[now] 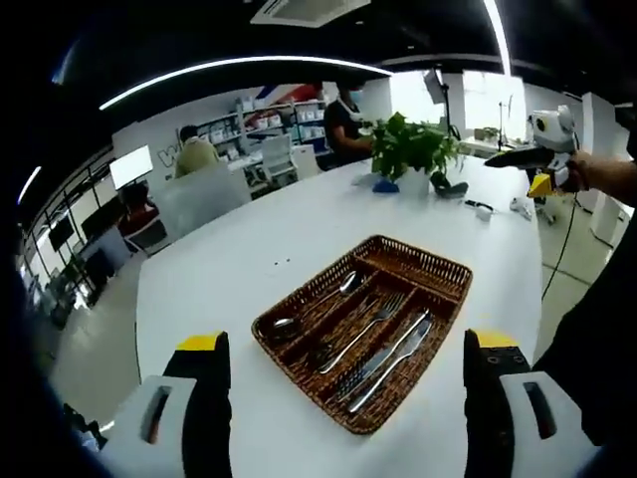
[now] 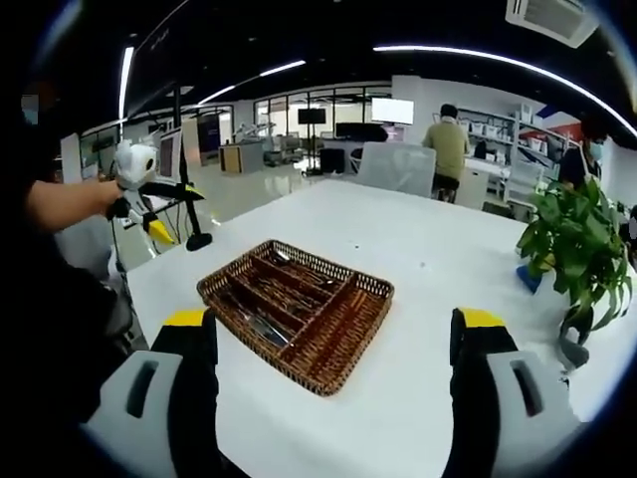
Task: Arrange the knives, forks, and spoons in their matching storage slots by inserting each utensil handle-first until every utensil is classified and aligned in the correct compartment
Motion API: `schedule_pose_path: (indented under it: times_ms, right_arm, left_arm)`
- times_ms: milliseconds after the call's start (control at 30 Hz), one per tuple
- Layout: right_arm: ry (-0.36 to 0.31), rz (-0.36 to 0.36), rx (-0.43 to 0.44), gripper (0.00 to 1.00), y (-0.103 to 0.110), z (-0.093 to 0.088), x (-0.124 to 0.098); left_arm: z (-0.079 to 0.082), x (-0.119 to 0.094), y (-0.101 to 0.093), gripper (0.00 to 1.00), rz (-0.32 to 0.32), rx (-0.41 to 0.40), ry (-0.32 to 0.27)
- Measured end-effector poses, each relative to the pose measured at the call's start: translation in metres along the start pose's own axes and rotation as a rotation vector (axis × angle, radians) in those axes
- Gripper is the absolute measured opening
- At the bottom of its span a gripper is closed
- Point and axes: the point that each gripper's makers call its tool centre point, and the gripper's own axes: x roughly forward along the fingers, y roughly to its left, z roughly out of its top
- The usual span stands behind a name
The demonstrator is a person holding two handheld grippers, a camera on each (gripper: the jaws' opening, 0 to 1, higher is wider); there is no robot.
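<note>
A brown wicker cutlery tray [image 1: 438, 297] lies on the white table [image 1: 249, 249]. Its long slots hold spoons [image 1: 317, 305], a fork [image 1: 370, 324] and knives [image 1: 395, 356] side by side; the cross slot at the far end looks empty. My left gripper [image 1: 346, 342] hovers open over the tray's near side, nothing between its jaws. In the right gripper view the same tray [image 2: 343, 334] sits ahead, and my right gripper [image 2: 331, 319] is open and empty above the table's edge. Each gripper shows in the other's view, held up in a hand: the right gripper [image 1: 542, 149] and the left gripper [image 2: 139, 169].
A potted green plant [image 1: 413, 149] [image 2: 577, 239] stands at the table's far end with a small blue object [image 1: 386, 185] beside it. Chairs, desks and seated people lie beyond the table. A person's dark sleeve [image 2: 50, 329] shows beside the table.
</note>
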Motion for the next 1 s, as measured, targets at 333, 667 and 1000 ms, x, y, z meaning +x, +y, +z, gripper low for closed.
schedule_pose_path:
  times_ms: [333,667,1000]
  right_arm:
    - [-0.016,-0.057,0.048,1.0,0.011,0.011,0.001]
    - [0.011,-0.126,0.071,1.0,0.028,0.009,-0.007]
    - [0.043,-0.126,-0.007,1.0,0.042,-0.004,0.003]
  left_arm:
    - [-0.014,-0.041,0.009,0.99,0.048,-0.074,-0.043]
    - [-0.037,-0.069,0.003,0.99,0.087,-0.087,-0.058]
    - [-0.062,-0.096,0.014,0.99,0.094,-0.13,-0.026]
